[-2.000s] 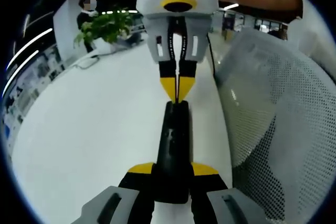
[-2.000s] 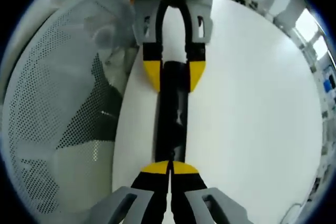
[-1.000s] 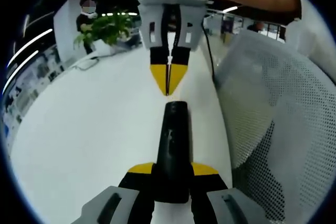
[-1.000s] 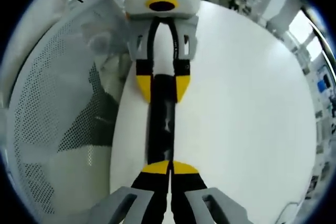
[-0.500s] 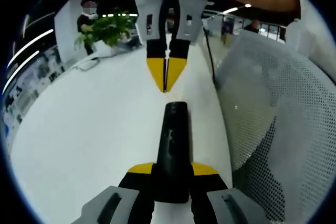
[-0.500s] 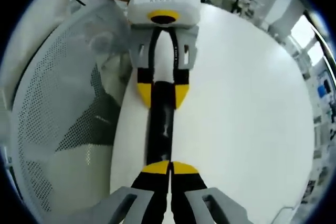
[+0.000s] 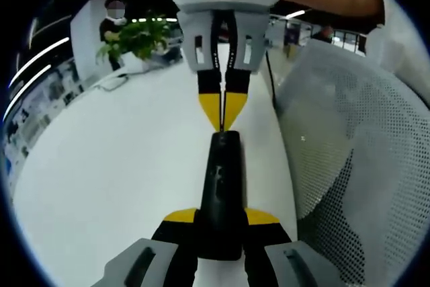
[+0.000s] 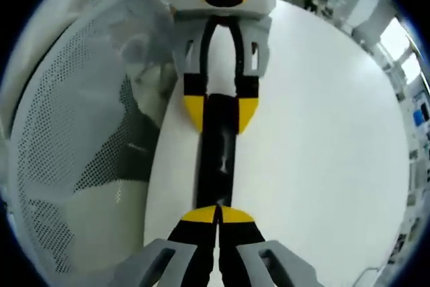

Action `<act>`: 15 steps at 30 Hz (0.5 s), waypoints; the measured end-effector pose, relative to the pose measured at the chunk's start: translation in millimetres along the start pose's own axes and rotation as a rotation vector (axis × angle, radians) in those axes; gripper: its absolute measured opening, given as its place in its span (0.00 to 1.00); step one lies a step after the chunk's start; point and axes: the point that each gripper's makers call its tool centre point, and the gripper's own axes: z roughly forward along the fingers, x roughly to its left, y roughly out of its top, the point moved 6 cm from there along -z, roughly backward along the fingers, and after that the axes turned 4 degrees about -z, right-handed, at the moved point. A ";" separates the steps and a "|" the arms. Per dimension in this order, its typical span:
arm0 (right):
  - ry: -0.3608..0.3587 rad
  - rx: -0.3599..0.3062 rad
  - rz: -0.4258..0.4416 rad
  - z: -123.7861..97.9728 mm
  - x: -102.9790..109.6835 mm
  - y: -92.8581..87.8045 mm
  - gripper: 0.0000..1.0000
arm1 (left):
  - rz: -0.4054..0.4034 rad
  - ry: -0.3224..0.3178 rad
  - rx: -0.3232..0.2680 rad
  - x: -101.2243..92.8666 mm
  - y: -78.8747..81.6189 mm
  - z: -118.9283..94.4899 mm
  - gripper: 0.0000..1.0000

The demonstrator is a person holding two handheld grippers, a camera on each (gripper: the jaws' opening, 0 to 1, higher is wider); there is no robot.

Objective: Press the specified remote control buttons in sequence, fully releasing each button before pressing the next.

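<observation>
Remote, black, lies lengthwise near the table edge beside a mesh chair. In the left gripper view, my left gripper clamps its near end; the right gripper, jaws together, touches its far end. In the right gripper view, my right gripper is closed, tips on the remote, empty; the left gripper grips the far end.

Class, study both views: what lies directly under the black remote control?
The white table lies under the remote control, clamped by the left gripper. The right gripper tips meet its far end; any contact is hidden.
</observation>
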 end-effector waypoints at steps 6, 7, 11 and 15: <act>0.007 0.004 0.009 3.0 0.1 -2.2 0.00 | 0.001 -0.002 -0.001 0.6 -0.7 -0.2 0.24; 0.008 0.003 0.010 3.0 0.4 -2.0 0.00 | 0.001 -0.002 0.000 0.7 -0.7 -0.2 0.24; 0.014 0.005 0.008 5.4 1.2 -0.9 0.00 | 0.001 -0.003 0.000 0.9 -0.8 -0.2 0.24; 0.015 0.008 0.005 8.2 1.3 -0.7 0.00 | 0.001 -0.002 -0.002 0.8 -0.9 -0.5 0.24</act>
